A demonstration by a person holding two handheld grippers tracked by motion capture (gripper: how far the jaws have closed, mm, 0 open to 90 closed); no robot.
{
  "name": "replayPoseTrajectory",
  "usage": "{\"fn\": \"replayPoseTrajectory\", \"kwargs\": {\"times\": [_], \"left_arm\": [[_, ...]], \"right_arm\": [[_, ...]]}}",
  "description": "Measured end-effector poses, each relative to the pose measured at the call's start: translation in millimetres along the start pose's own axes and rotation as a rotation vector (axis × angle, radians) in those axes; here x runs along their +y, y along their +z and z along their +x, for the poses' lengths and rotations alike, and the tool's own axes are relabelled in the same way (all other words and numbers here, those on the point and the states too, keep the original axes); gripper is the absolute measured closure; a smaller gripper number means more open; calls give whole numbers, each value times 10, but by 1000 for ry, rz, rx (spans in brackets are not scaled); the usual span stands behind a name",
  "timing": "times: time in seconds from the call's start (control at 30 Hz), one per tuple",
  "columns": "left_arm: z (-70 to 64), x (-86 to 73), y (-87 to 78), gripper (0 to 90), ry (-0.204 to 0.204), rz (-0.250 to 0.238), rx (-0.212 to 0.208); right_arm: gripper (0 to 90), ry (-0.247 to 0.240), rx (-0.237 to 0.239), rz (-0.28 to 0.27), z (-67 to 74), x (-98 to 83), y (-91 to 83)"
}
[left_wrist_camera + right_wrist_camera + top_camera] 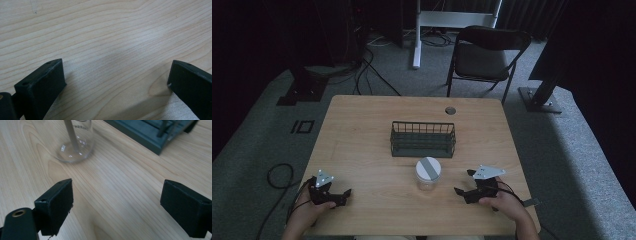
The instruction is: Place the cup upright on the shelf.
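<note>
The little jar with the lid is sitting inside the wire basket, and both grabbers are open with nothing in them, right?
Not quite. The jar stands on the table, in front of the wire basket, not inside it; the high view shows this. The rest is right: the left gripper and right gripper are both open and hold nothing.

The table [362,140] is pale wood with a clear wavy grain and a smooth, faintly shiny finish. A clear glass jar [428,174], glossy with bright reflections, has a matt grey band across its white lid. The rack [423,139] looks like dark wire on a matt dark green base. The left gripper [116,77] and right gripper [117,202] have matt black jaws that look like slightly rough plastic. The floor [572,150] is grey carpet.
</note>
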State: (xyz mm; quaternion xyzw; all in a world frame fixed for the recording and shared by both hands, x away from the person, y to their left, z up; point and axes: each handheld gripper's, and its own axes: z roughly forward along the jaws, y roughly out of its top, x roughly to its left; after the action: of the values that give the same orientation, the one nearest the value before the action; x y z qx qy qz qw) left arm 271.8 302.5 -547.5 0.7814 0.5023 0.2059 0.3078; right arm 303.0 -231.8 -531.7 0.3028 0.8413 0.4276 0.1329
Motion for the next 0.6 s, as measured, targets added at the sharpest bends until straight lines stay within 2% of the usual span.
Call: {"fn": "replayPoseTrajectory", "kwargs": {"times": [0.23, 0.6], "left_arm": [[0, 0, 0, 14, 0, 0, 0], [0, 0, 0, 14, 0, 0, 0]], "right_arm": [[111, -12, 40, -14, 84, 77, 117], [111, -36, 90, -65, 218, 184, 276]]}}
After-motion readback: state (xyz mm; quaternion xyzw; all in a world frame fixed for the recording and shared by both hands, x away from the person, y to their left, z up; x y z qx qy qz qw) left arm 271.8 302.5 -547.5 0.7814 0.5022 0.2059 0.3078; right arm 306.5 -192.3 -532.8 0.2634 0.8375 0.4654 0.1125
